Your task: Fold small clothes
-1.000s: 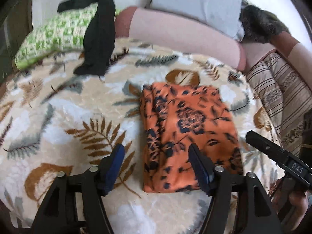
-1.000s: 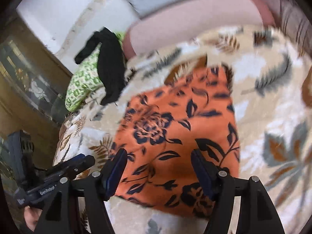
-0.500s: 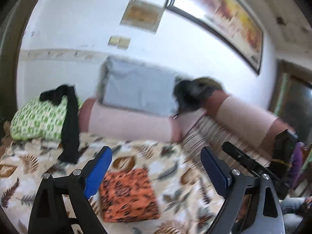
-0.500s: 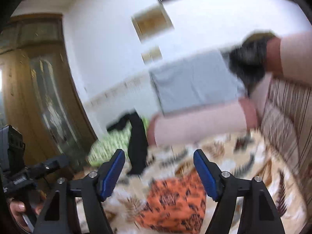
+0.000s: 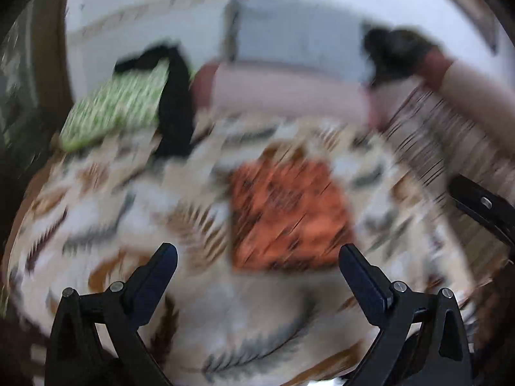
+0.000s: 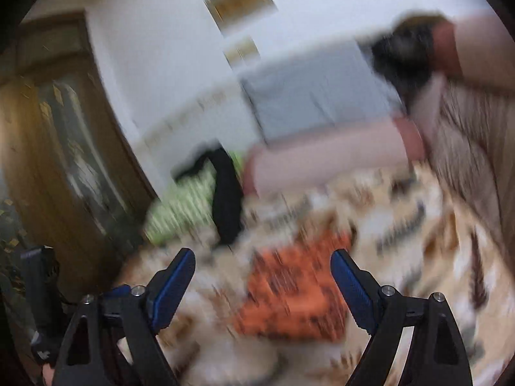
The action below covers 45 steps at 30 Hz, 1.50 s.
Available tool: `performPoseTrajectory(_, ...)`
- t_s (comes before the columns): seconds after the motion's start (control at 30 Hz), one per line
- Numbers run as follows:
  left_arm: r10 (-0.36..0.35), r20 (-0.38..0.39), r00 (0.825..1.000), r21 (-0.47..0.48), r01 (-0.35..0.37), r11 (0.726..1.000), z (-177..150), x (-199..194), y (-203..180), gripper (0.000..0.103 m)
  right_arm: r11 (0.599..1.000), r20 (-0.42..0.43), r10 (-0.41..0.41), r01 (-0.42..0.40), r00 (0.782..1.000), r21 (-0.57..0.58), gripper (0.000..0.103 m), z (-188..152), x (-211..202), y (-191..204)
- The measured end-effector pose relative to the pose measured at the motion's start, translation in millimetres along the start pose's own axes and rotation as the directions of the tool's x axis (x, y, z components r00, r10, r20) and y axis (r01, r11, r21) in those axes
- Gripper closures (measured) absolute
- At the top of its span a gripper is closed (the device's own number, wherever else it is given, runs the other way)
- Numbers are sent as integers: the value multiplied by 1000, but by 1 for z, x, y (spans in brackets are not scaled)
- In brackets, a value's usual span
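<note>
— How does the garment look from where you hold the grippers?

— Both views are smeared, so I get only the broad shape. The orange cloth (image 5: 289,215) is a folded, flat, roughly four-sided packet with a dark pattern on it; I cannot make out what the pattern is. It lies on the leaf-print blanket (image 5: 106,212), near the middle of the bed, apart from everything else.

— And your grippers?

— My left gripper (image 5: 257,265) is spread wide, nothing between its fingers, and it hangs above the blanket with the packet's near edge showing between the tips. My right gripper (image 6: 262,265) is spread just as wide and holds nothing; in its view the orange cloth (image 6: 296,292) sits between and beyond its blue pads (image 6: 349,286).

— Which way does the packet run?

— In the left wrist view its longer sides run away from me toward the pink bolster (image 5: 283,90) at the head of the bed, leaning a little to the left at the far end. The blur keeps me from saying which end is the fold.

— What else lies about?

— A green patterned pillow (image 5: 116,106) at the far left with a black garment (image 5: 175,103) draped over it, and a grey pillow (image 5: 296,32) behind the bolster. A striped cushion (image 5: 431,128) is on the right.
</note>
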<state>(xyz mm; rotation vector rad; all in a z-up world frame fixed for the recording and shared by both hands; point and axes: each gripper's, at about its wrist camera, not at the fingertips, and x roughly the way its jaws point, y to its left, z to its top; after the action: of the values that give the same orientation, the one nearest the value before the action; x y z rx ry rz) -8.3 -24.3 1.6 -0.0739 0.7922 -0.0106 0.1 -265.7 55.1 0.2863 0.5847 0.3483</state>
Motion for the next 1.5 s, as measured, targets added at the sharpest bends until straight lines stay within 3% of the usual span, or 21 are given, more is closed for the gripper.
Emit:
performPoseTrajectory(0.13,69,-24,997,-15,-70,997,-16,22,10,3,996,-154,-86,84,984,-20,15,-51,39,-9)
performPoseTrajectory(0.27,103,-31,994,-19,-103,994,-13,32,11,3,980,-286,-190,165,939,-109,13,-78,67,-10)
performPoseTrajectory(0.3,100,-37,994,-17,-100,995,-14,36,10,3,976,-304,-209,179,929,-126,8,-81,72,-10)
performPoseTrajectory(0.37,100,-39,994,-13,-101,995,-13,39,11,3,966,-302,-244,205,921,-158,0,-86,75,-8)
performPoseTrajectory(0.9,98,-52,994,2,-98,995,-4,51,9,3,930,-251,-340,284,906,-235,0,-68,81,5)
performPoseTrajectory(1.23,121,-47,992,-22,-122,992,9,52,10,3,922,-179,-359,319,916,-219,0,-50,75,3)
performPoseTrajectory(1.5,62,-50,997,14,-62,998,14,53,-1,3,924,-191,-351,306,917,-228,0,-53,79,4)
